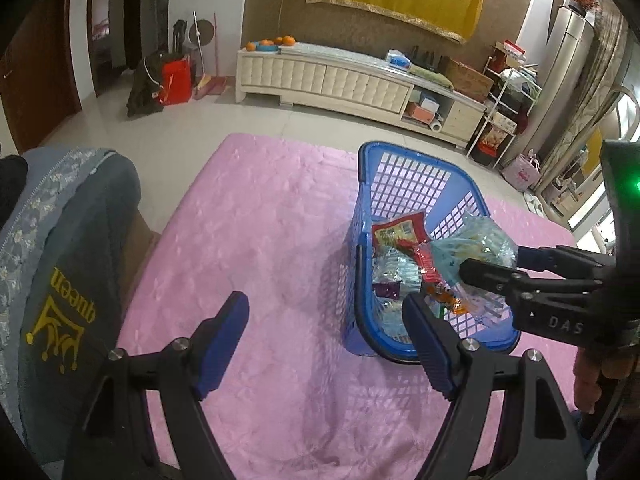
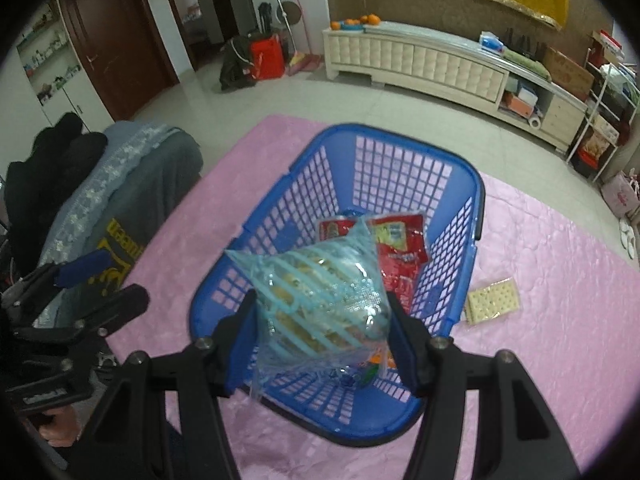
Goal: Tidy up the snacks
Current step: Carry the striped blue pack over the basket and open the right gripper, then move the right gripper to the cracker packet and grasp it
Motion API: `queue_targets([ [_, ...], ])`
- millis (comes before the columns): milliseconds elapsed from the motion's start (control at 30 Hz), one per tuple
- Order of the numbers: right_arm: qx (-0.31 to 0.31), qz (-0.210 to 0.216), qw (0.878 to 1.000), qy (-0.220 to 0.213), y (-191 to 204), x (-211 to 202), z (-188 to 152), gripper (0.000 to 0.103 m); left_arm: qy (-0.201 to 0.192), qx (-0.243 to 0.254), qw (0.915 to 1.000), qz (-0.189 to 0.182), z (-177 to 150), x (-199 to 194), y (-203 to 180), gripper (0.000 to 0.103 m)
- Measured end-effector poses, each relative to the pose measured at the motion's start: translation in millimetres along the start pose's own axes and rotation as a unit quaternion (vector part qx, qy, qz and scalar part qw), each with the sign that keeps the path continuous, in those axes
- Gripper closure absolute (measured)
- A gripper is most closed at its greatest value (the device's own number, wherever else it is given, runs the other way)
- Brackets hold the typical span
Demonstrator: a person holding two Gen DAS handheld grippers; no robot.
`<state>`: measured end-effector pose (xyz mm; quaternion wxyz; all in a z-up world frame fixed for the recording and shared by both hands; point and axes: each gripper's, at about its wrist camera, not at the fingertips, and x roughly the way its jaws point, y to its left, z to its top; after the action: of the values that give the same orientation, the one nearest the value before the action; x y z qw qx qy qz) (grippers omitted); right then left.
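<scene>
The right gripper (image 2: 320,320) was clamped on a clear snack bag with blue stripes (image 2: 320,292), held over the blue basket (image 2: 400,140). The bag looked light, soft and crinkly, so a pinch across its middle seemed best. Red snack packs (image 2: 400,248) lay inside. A cracker pack (image 2: 494,300) sat beside the basket. The left gripper (image 1: 326,344) was wide apart, empty.
</scene>
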<state>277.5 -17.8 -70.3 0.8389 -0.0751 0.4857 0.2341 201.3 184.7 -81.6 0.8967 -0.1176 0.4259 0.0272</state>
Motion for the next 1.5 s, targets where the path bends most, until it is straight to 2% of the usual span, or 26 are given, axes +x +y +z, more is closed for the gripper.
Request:
queue_targets([
  [100, 0.007, 0.014, 1.000, 0.012, -4, 9, -2, 0.039, 0.008, -0.009, 0.9999, -0.003, -2, 7, 4, 0.026],
  [233, 0.006, -0.009, 1.000, 0.029, -5, 19, -8, 0.038, 0.012, -0.017, 0.9998, -0.002, -5, 8, 4, 0.026],
  [333, 0.016, 0.009, 0.999, 0.033, -9, 23, -13, 0.038, 0.015, -0.022, 0.9996, 0.001, -8, 7, 5, 0.026],
  [467, 0.004, -0.005, 0.999, 0.044, -6, 26, -14, 0.038, 0.015, -0.021, 0.9996, 0.010, -11, -1, 1, 0.026],
  [567, -0.011, -0.003, 0.999, 0.048, 0, 24, -16, 0.032, 0.008, -0.016, 0.9998, 0.013, -13, -10, -3, 0.026],
  [733, -0.031, -0.011, 0.999, 0.021, 6, 2, -21, 0.018, -0.002, -0.002, 0.9998, 0.017, -14, -23, -15, 0.026],
  [1033, -0.015, -0.011, 1.000, -0.021, -18, -53, -26, 0.018, -0.018, 0.041, 0.9989, 0.011, -9, -42, -51, 0.026],
  [1267, 0.023, -0.034, 0.998, -0.038, -53, -85, -26, 0.018, -0.017, 0.075, 0.9970, 0.006, 12, -47, -78, 0.026],
  [1400, 0.019, -0.064, 0.997, -0.048, -69, -95, -22, 0.018, -0.018, 0.098, 0.9950, 0.007, 25, -47, -96, 0.026],
  [1500, 0.018, -0.069, 0.997, -0.043, -80, -94, -19, 0.018, -0.016, 0.115, 0.9931, 0.012, 33, -41, -110, 0.026],
])
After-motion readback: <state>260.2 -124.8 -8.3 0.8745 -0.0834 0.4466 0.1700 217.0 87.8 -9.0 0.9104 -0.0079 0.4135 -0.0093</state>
